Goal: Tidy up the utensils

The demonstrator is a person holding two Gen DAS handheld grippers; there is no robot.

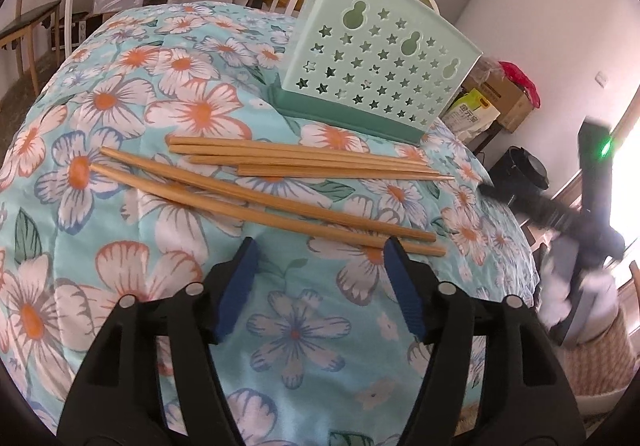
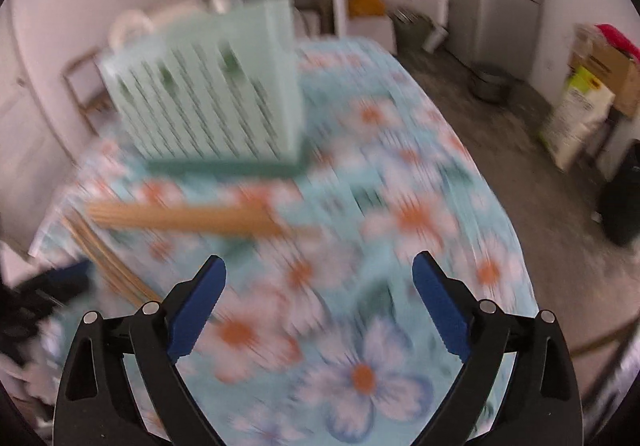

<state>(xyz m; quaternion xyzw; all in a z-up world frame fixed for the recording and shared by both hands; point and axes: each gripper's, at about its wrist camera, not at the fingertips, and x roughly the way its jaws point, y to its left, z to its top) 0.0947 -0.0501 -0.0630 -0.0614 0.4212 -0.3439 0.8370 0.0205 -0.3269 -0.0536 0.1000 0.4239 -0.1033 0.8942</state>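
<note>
The step in hand looked like picking up the loose wooden chopsticks (image 1: 264, 186), which lay on the floral cloth just in front of the pale green star-punched plastic holder (image 1: 380, 58). The left gripper (image 1: 320, 266) stood fairly wide, empty, its jaws just short of the nearest stick. The right gripper (image 2: 320, 286) gaped wide, holding nothing. Next: close on one stick.
</note>
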